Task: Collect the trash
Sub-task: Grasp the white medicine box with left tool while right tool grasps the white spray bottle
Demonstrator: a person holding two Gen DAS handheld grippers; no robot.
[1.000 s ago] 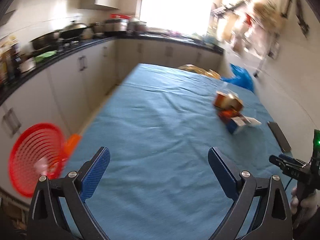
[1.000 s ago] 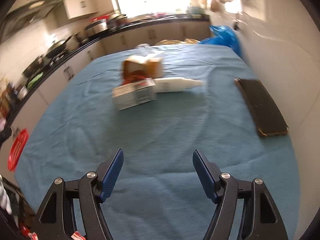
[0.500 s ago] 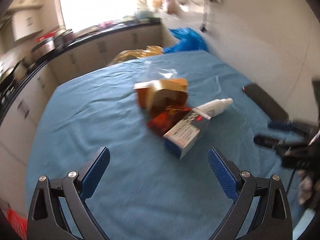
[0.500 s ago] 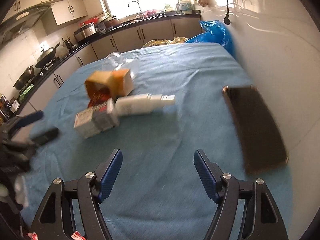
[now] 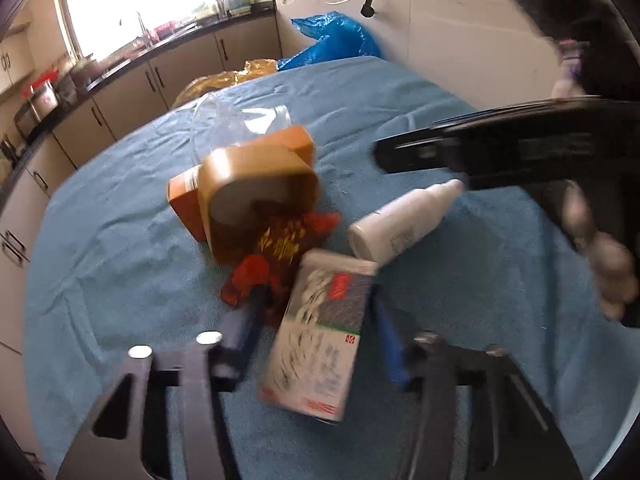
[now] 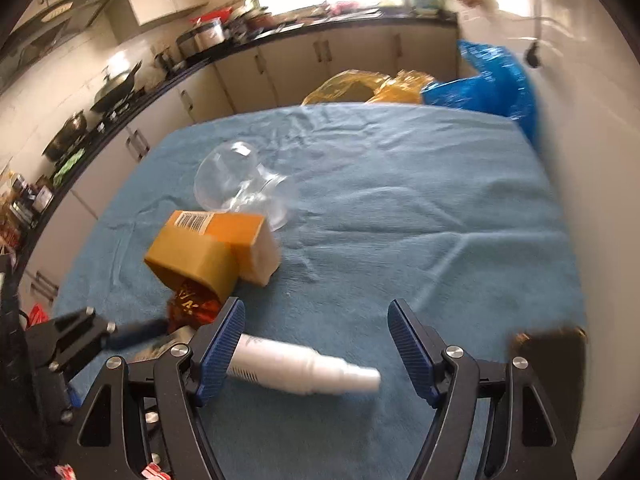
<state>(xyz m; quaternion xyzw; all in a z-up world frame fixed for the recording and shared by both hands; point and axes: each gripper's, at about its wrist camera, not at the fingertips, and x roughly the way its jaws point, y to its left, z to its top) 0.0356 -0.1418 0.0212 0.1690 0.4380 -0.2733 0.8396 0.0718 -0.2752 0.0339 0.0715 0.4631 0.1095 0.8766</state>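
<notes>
Trash lies on the blue tablecloth (image 5: 100,240). A white printed carton (image 5: 320,332) sits between the fingers of my left gripper (image 5: 316,332), which are closing around it; I cannot tell whether they touch. Past it lie a red foil wrapper (image 5: 280,256), an orange box (image 5: 248,188), a clear plastic cup (image 5: 236,120) and a white bottle (image 5: 404,220). My right gripper (image 6: 316,340) is open over the white bottle (image 6: 304,368), which lies on its side between the fingers. The orange box (image 6: 212,248), the wrapper (image 6: 192,308) and the cup (image 6: 240,180) lie ahead to its left.
A blue bag (image 6: 488,84) and a yellow bag (image 6: 360,88) sit at the table's far end by the wall. A black phone (image 6: 548,356) lies at the right. Kitchen counters (image 6: 160,80) run along the left. The right gripper's body (image 5: 520,152) reaches in over the bottle.
My left gripper has moved in on the carton and its fingers have narrowed around it. My right gripper has moved forward and left over the white bottle, still open.
</notes>
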